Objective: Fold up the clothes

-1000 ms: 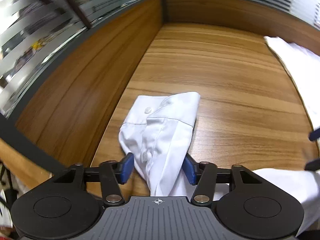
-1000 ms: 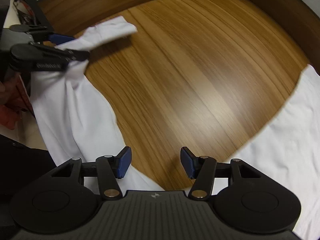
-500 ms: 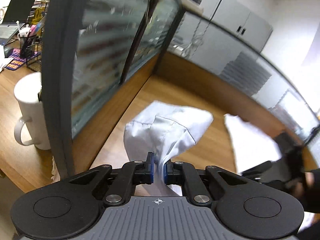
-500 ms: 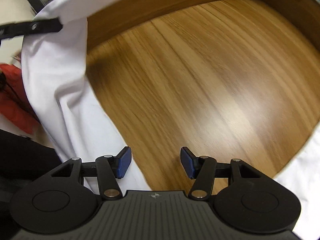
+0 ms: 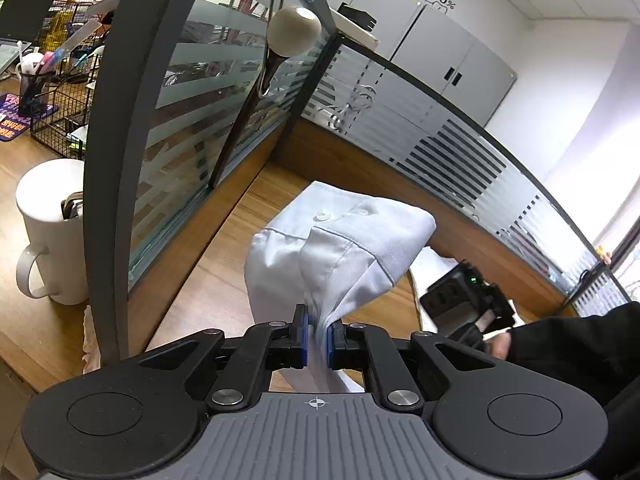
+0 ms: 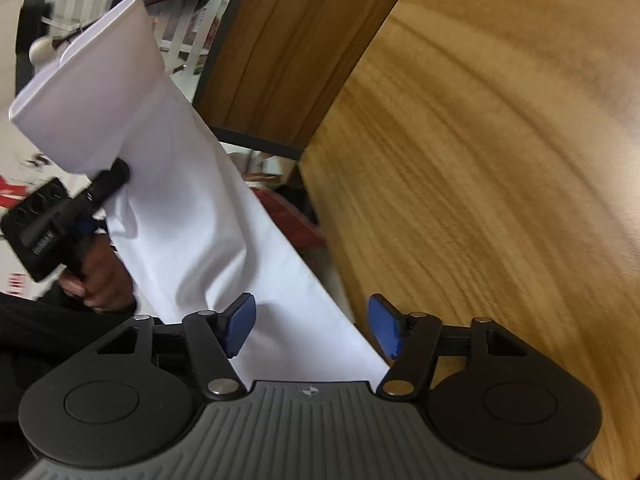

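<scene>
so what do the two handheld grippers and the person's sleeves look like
Both the left gripper and right gripper are black, with blue finger pads, silver pivot bolts and a ribbed grey base bearing a small crosshair mark. The sleeve is black.

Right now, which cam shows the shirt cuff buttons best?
Left wrist: the cuff buttons face the lens, above the left gripper clamped on the sleeve. Right wrist shows the sleeve only from its plain side, no buttons visible.
</scene>
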Motion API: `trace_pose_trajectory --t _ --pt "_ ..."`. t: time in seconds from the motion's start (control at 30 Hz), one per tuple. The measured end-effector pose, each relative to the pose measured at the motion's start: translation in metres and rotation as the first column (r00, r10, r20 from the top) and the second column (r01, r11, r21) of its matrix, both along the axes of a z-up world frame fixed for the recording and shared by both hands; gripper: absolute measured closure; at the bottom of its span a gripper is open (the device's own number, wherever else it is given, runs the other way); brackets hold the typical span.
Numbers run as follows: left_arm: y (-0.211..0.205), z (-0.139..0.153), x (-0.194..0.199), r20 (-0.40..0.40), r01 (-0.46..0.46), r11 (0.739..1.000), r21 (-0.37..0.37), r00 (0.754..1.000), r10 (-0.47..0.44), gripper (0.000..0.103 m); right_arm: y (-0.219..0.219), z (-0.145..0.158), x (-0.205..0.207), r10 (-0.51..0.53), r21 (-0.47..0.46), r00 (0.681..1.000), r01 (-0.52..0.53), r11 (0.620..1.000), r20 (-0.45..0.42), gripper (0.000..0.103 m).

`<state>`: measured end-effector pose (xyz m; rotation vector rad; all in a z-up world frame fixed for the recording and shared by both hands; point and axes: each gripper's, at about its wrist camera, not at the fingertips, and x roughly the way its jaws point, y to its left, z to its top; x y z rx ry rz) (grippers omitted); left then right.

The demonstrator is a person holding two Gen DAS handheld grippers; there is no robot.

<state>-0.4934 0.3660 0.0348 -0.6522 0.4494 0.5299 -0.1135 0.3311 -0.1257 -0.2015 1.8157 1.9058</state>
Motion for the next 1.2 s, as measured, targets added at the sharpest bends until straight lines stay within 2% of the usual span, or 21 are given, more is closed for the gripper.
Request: trace_pose_trajectory --t 0.1,0.13,0.17,0.27,0.4,0.5,0.57,0.63,0.7,0.77,0.87,0.97,1.03,1.1,1.13,1.2 --pt "0.000 -0.001 -0.002 -0.005 -0.008 1.000 -0.002 1.000 0.008 0.093 0.010 -0.010 -0.003 0.040 -0.013 0.998 -0.041 0.999 -0.057 0.054" --pt "0.000 -0.001 -0.002 -0.007 -0.012 1.000 -0.004 1.000 0.012 0.093 0.012 -0.011 -0.004 0.052 -0.014 0.997 -0.053 0.998 -0.063 0.064" --pt "0.000 -0.002 -0.002 -0.009 -0.015 1.000 -0.006 1.000 0.015 0.093 0.013 -0.011 -0.006 0.062 -0.013 0.996 -0.062 0.998 -0.062 0.079" --pt "0.001 -0.004 -0.007 -0.023 -0.032 0.999 -0.006 0.999 0.032 0.093 0.010 -0.005 -0.006 0.053 -0.008 0.998 -0.054 0.999 -0.037 0.100" --pt "0.006 -0.013 -0.011 -0.048 -0.051 0.999 -0.009 0.998 0.051 0.092 -0.004 0.011 0.003 -0.020 0.023 1.000 0.020 1.000 0.002 0.101" --pt "0.007 -0.021 -0.008 -0.125 -0.054 0.998 0.036 0.990 0.058 0.092 -0.016 0.032 0.010 -0.095 0.059 0.994 0.091 0.994 0.062 0.101" --pt "0.007 -0.030 -0.002 -0.199 -0.054 0.996 0.076 0.978 0.068 0.092 -0.023 0.049 0.017 -0.170 0.090 0.978 0.159 0.983 0.123 0.101" --pt "0.009 -0.041 0.006 -0.275 -0.067 0.993 0.102 0.957 0.093 0.092 -0.028 0.067 0.020 -0.245 0.125 0.945 0.222 0.967 0.217 0.101" --pt "0.013 -0.053 0.015 -0.348 -0.096 0.990 0.103 0.929 0.126 0.092 -0.028 0.083 0.014 -0.290 0.165 0.899 0.248 0.955 0.329 0.101" --pt "0.017 -0.064 0.026 -0.419 -0.120 0.987 0.107 0.895 0.154 0.091 -0.022 0.086 -0.002 -0.275 0.180 0.854 0.216 0.960 0.442 0.101" --pt "0.019 -0.080 0.042 -0.511 -0.108 0.984 0.144 0.843 0.167 0.089 -0.016 0.077 -0.033 -0.221 0.182 0.766 0.138 0.974 0.604 0.101" --pt "0.020 -0.090 0.051 -0.555 -0.065 0.982 0.175 0.818 0.153 0.081 -0.017 0.063 -0.061 -0.181 0.172 0.655 0.078 0.982 0.734 0.101" --pt "0.018 -0.093 0.054 -0.579 -0.034 0.980 0.197 0.803 0.144 0.070 -0.019 0.058 -0.074 -0.179 0.187 0.588 0.048 0.981 0.789 0.101" --pt "0.016 -0.091 0.054 -0.595 -0.014 0.975 0.220 0.790 0.146 0.061 -0.023 0.056 -0.080 -0.190 0.201 0.543 0.039 0.979 0.818 0.098" --pt "0.014 -0.087 0.053 -0.596 -0.011 0.973 0.232 0.788 0.151 0.059 -0.026 0.058 -0.082 -0.199 0.211 0.522 0.036 0.977 0.830 0.090" --pt "0.009 -0.077 0.052 -0.593 0.020 0.969 0.248 0.794 0.135 0.055 -0.038 0.070 -0.082 -0.233 0.247 0.506 0.040 0.968 0.831 0.086"
